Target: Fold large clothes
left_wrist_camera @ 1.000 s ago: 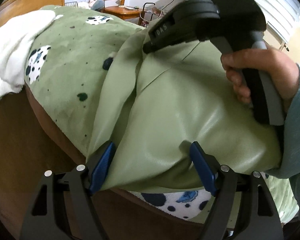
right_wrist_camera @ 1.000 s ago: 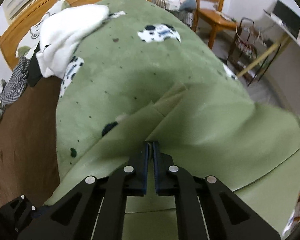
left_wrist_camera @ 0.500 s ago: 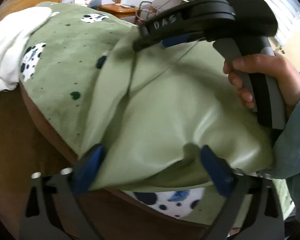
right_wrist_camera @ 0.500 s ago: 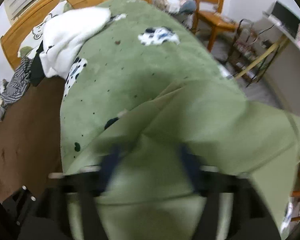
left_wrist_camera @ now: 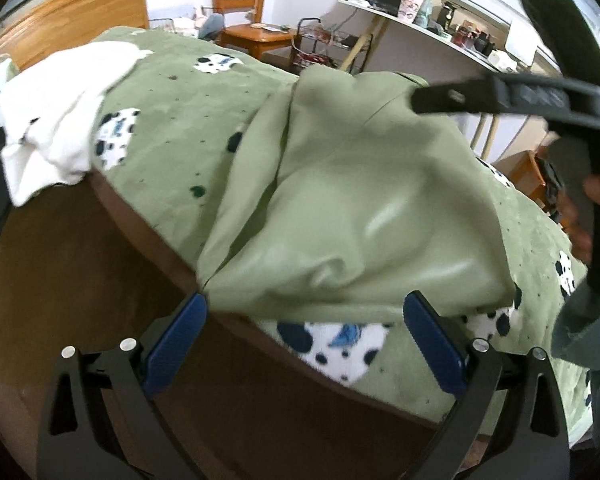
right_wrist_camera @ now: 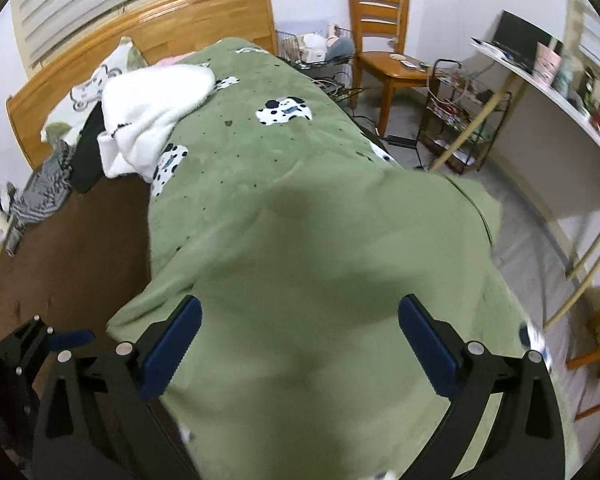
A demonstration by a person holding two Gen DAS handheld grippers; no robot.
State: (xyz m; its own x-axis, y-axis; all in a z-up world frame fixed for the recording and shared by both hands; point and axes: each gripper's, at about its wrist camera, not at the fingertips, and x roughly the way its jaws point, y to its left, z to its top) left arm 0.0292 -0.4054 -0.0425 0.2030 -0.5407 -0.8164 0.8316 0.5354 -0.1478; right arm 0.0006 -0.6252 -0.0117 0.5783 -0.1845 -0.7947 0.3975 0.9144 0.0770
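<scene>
Lying folded on the green fleece blanket [left_wrist_camera: 172, 120] with its dalmatian patches, the smooth pale-green garment [left_wrist_camera: 352, 200] is seen stretched across the near end of the bed, its long axis running away from the cameras toward the wooden chair [left_wrist_camera: 244, 12]. Its near hem is found just ahead of the left gripper [left_wrist_camera: 306, 340], whose blue pads are spread wide with nothing held between them — no cloth is touched. The right gripper [right_wrist_camera: 300, 344] is likewise shown with jaws opening wide and empty, hovering above green cloth; in the left view it is seen raised over the garment's far right side. The left gripper is judged nearer to the hem, so the next fold would likely be taken from that edge. A white fleece garment [right_wrist_camera: 152, 120] is heaped well apart, near the wooden headboard [right_wrist_camera: 160, 36].
</scene>
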